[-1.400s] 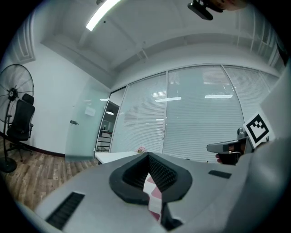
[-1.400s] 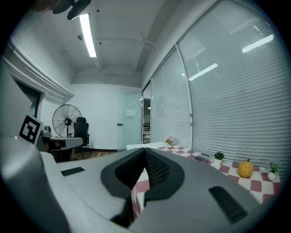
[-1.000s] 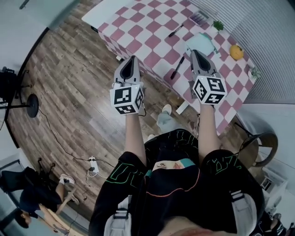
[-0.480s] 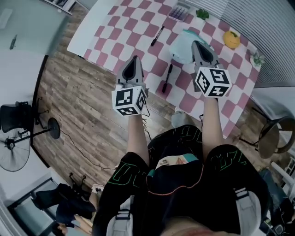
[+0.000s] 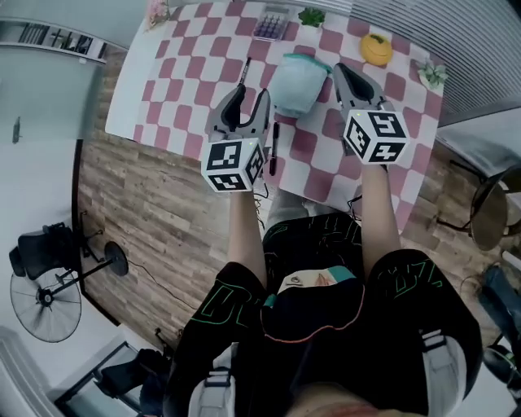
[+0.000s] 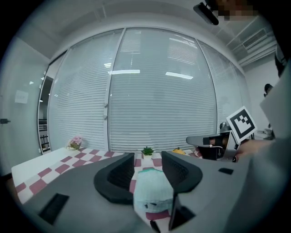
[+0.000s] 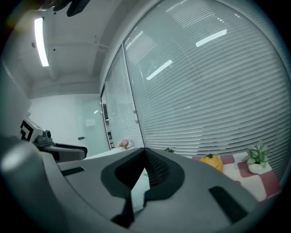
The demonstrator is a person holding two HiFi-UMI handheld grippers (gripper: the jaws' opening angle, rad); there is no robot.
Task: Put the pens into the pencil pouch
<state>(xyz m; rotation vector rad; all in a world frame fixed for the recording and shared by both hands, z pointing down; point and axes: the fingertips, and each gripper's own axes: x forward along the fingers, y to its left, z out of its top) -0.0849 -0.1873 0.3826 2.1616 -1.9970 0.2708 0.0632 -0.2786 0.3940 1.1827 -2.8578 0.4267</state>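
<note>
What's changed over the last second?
Both tools advanced over the table toward the pouch. The left tool has just been opening its jaws, gripping nothing. The right tool stays shut, empty. Pouch and both pens lie where they were.

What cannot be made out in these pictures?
- Pale blue fabric pouch: open or zipped unclear; small in head view, partly behind left gripper's jaws in its view.
- Right gripper's shut jaws hide most of the pouch in its view.
- Small striped box: contents too small, head view.

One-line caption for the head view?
Left gripper, jaws just opening, empty; right gripper shut; both above the table near pouch and pens.
</note>
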